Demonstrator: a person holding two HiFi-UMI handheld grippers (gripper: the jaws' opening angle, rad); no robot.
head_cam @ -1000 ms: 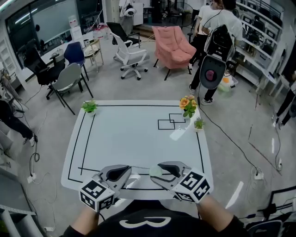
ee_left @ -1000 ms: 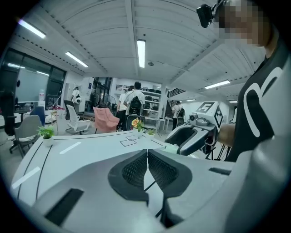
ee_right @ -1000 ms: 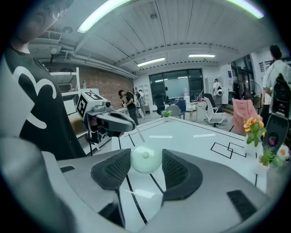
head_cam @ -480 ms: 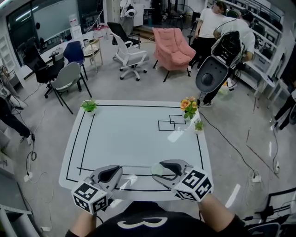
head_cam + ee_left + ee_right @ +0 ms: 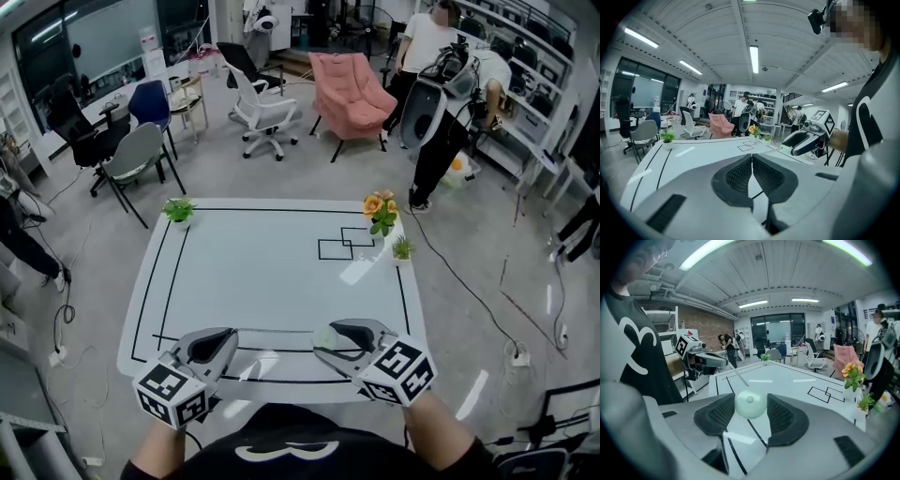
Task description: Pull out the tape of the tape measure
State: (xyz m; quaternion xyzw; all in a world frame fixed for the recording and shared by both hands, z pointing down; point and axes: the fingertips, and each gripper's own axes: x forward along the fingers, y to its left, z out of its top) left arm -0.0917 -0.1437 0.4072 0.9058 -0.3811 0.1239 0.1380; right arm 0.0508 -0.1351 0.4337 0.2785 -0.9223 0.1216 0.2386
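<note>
A pale green round tape measure [image 5: 751, 408] sits between the pads of my right gripper [image 5: 750, 404], which is shut on it. In the head view this gripper [image 5: 324, 343] hovers over the table's near edge, right of centre. A thin white tape [image 5: 738, 376] runs out of the case to my left gripper [image 5: 719, 363]. The left gripper [image 5: 228, 337] is at the near left, its pads [image 5: 740, 173] pressed together on the tape's end. In the left gripper view the right gripper [image 5: 794, 143] shows at the right. The tape end itself is hidden between the pads.
The white table [image 5: 272, 272] has black taped lines. On it are an orange flower pot [image 5: 380, 211] and two small green plants [image 5: 178, 210] [image 5: 402, 248] at the far corners. Office chairs, a pink armchair [image 5: 352, 89] and people [image 5: 441, 84] are beyond it.
My left gripper has moved left and nearer to me, away from the right one, and the span of tape between them has grown. The right gripper has hardly shifted.
</note>
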